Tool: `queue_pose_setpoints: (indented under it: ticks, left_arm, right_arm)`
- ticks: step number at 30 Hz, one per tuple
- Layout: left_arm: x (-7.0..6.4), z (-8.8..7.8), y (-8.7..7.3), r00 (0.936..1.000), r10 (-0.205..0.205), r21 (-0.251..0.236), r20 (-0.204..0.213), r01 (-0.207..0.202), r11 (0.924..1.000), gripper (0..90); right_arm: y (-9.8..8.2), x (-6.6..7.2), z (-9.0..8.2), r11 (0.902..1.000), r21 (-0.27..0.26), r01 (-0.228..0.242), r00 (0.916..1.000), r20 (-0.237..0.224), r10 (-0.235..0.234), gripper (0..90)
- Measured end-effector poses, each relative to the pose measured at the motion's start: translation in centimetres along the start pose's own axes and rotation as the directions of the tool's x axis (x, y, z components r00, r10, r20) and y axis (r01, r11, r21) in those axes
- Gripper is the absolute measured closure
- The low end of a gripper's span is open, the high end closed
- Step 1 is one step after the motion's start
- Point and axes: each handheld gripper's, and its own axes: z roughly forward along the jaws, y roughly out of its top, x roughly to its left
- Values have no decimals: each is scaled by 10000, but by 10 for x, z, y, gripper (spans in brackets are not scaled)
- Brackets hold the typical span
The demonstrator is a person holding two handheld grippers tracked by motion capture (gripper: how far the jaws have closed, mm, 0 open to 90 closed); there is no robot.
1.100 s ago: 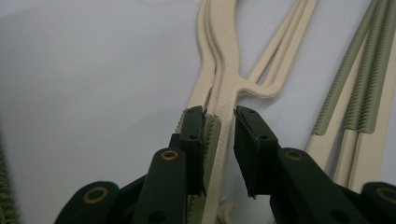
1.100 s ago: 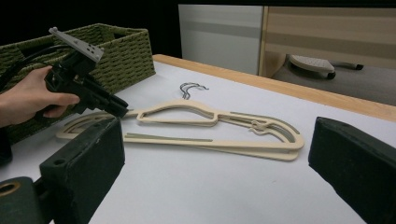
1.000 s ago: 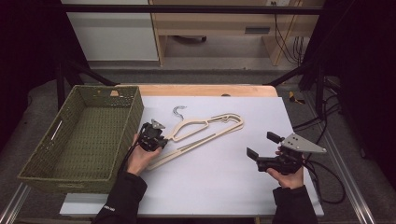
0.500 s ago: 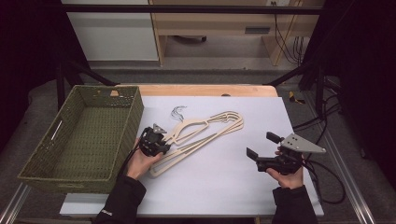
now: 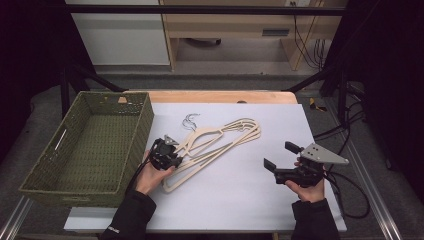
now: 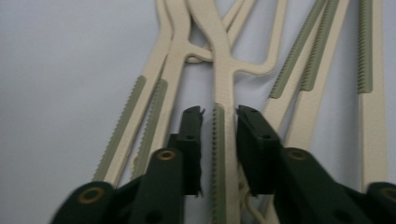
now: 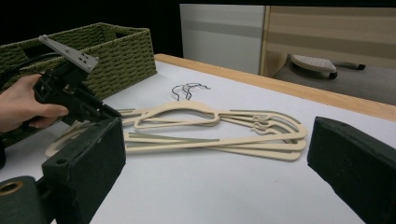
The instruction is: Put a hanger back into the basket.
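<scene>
Several cream hangers [image 5: 215, 142] stacked mid-frame, running lower left to upper right, hooks upper left; left gripper [image 6: 219, 114] loosely straddling one arm, right gripper [image 5: 282, 156] spread, unladen.

Hangers [image 5: 220, 140] mid-table [image 5: 240, 200], basket [image 5: 90, 150] at their left, left gripper [image 5: 167, 150] between them

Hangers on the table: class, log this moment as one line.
left gripper: jaws just opened, astride hanger arm | right gripper: open, empty | basket: empty
</scene>
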Motion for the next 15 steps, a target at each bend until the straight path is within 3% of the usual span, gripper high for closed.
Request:
queue_pose_setpoints:
  ticks: [1,7,12,15]
  left_arm:
    - [1,-1,-1,9998,-171,-58,110,171,9998,701]
    - [2,1,-3,9995,-279,54,135,278,9996,776]
    - [1,0,-2,9999,172,137,6,-172,9998,790]
    - [-1,-2,-2,9998,209,-28,13,-209,9998,792]
  right_arm:
    - [0,0,0,10000,1,11,10000,20,-11,49]
    - [-1,1,2,10000,40,49,10000,-41,-49,51]
    - [-1,1,3,10000,88,40,10000,-51,-40,53]
    - [-1,2,4,9999,131,31,10000,-85,-30,54]
